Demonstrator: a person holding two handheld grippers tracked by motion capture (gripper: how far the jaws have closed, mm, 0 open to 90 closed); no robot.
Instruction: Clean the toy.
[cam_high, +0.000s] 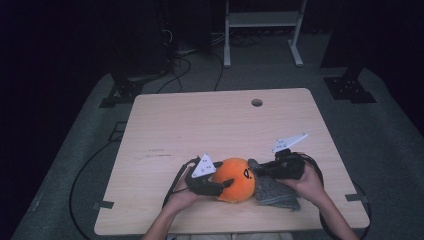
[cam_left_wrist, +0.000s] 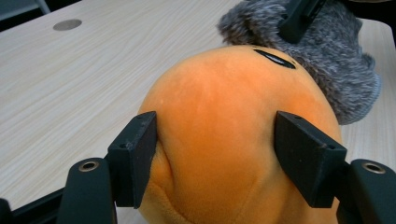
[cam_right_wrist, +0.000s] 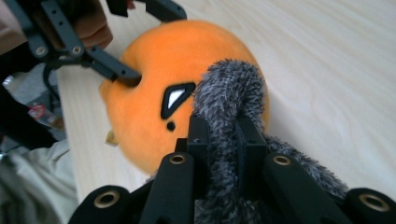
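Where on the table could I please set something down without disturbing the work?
The table is bare from the round cable hole down to mid-table, and along its left side. It is crowded at the near edge, around the orange plush toy, the grey fuzzy fabric and both hands.

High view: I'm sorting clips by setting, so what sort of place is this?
Probably a lab or recording room, not a home: one bare wooden table on grey floor, cables trailing into a dark surround, and a white metal stand behind.

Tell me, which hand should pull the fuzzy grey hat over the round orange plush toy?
Probably right: the right gripper already pinches the fuzzy grey hat beside the round orange plush toy, while the left gripper squeezes that toy steady.
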